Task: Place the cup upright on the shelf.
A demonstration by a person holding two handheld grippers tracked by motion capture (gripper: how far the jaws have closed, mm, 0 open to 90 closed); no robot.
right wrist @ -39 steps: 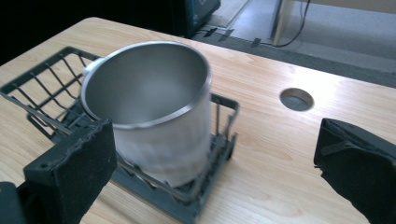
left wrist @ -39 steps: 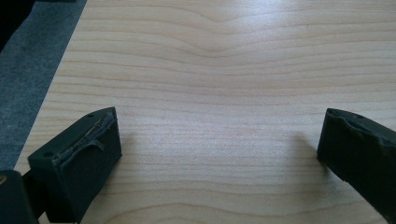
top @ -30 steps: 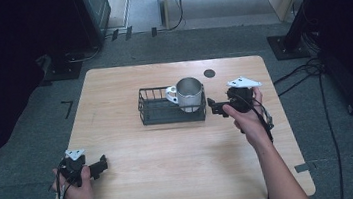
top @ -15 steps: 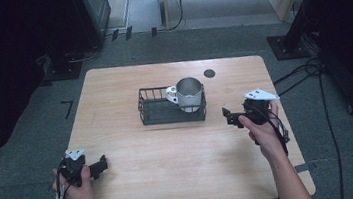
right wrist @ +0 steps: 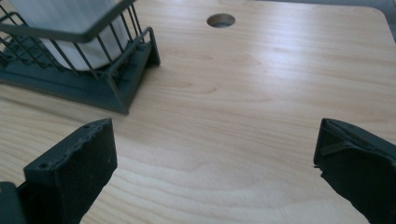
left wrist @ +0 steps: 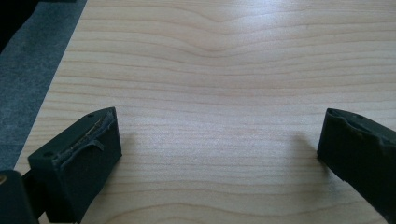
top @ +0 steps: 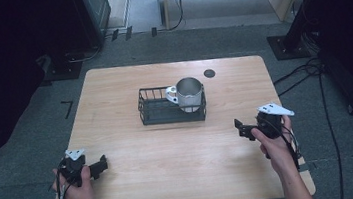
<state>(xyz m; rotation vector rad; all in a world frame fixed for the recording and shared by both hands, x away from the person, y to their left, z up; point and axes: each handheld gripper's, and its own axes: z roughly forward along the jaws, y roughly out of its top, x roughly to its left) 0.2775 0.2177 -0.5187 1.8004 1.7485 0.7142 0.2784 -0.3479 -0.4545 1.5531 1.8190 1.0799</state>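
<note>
In the high view a metal mug (top: pixel 189 94) stands upright in the right end of a black wire basket (top: pixel 156 113), just above the middle of the frame on the wooden table (top: pixel 181 159). The right gripper (top: pixel 242 128) sits at right of centre, well apart from the basket, jaws spread wide and empty. The left gripper (top: pixel 102 164) rests at lower left, likewise spread over bare wood.
</note>
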